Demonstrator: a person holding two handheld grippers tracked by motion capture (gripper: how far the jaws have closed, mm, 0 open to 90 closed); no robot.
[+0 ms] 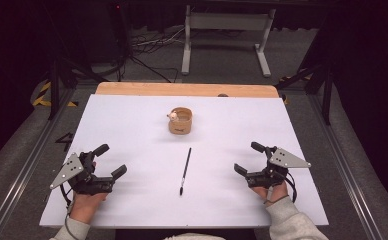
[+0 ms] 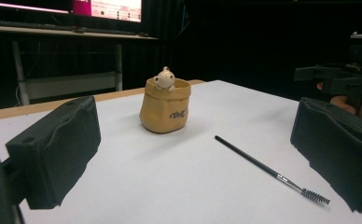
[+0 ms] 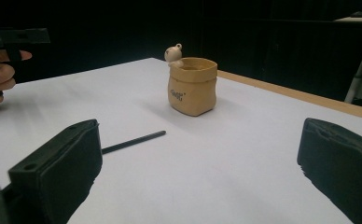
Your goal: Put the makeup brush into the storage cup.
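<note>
Left gripper (image 1: 111, 161): jaws wide apart, nothing between them, hand low at the near left of the white table sheet (image 1: 132, 130). Right gripper (image 1: 248, 158): jaws likewise spread and empty, mirrored at the near right. Black brush (image 1: 185, 170): flat between both grippers, apart from each, open sheet all round. Tan bag-shaped pot (image 1: 180, 121): upright beyond the brush, small bear figure at its rim. Wooden table edge (image 1: 187, 89) behind; dark room beyond

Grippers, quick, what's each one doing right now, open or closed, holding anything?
Left gripper: open, jaws wide apart, holding nothing.
Right gripper: open, jaws wide apart, holding nothing.
The brush lies untouched on the table between them.
</note>
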